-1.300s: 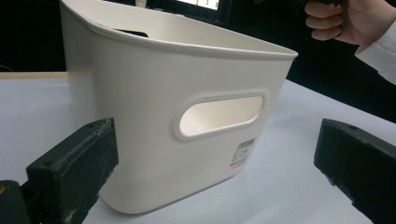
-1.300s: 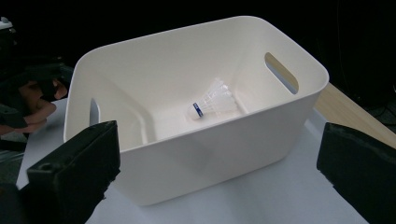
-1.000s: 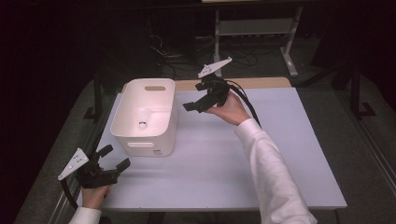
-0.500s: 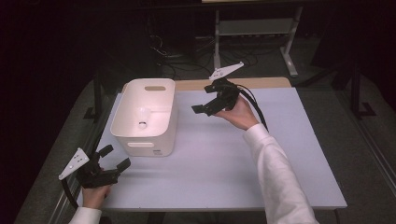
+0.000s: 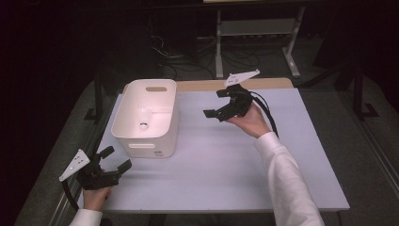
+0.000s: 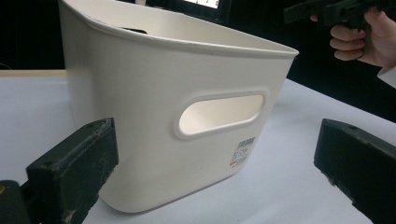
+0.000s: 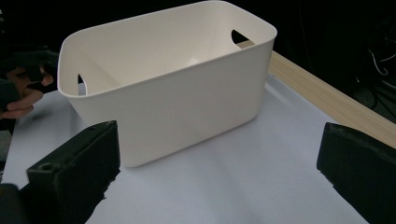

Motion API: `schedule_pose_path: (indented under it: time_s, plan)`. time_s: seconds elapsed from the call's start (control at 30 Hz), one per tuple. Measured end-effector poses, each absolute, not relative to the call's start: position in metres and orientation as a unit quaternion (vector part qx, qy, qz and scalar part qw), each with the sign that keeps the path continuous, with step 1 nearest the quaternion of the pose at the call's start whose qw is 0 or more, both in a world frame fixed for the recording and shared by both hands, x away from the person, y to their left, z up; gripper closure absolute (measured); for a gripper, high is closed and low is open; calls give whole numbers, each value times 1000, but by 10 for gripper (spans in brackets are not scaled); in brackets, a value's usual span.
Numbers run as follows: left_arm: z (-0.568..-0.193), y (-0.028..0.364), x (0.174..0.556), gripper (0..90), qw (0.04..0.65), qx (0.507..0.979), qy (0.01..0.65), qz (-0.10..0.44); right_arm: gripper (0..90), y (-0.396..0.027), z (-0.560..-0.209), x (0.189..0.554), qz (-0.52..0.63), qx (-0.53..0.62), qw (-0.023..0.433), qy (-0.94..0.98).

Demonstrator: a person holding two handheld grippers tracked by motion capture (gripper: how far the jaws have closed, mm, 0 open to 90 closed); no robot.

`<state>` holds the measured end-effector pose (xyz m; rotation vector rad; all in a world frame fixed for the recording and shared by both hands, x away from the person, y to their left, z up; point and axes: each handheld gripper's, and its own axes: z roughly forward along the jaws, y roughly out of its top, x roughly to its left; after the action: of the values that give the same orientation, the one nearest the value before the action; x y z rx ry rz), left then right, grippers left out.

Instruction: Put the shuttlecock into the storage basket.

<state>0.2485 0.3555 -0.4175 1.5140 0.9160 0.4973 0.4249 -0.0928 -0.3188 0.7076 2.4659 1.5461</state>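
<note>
A white plastic bin (image 5: 147, 117) with handle cut-outs stands on the left half of the pale table (image 5: 221, 160). Its near end wall with a handle slot and a small label (image 6: 219, 116) faces the left gripper view; its long side (image 7: 187, 98) faces the right gripper view. My left gripper (image 5: 116, 158) rests at the table's near left corner, open, aimed at the bin from a short distance. My right gripper (image 5: 214, 104) is held above the table to the right of the bin, open, with nothing between its jaws. A small round mark shows on the bin's floor (image 5: 143, 125).
A wooden strip (image 5: 226, 84) runs along the table's far edge. Behind it stand a metal stand (image 5: 256, 33) and cables on the dark floor. The table's right half (image 5: 301, 155) is bare apart from the white sleeve (image 5: 287, 183).
My right gripper has drawn back to the right, away from the bin's rim, and risen a little. The left gripper has stayed in place.
</note>
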Motion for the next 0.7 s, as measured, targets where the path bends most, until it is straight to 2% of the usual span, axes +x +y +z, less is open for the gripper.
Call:
schedule_pose_path:
  time_s: [0.7]
  plan:
    - [-417,355,248,0,606,655,397,216,0,-134,-335,403,529,254,92,804]
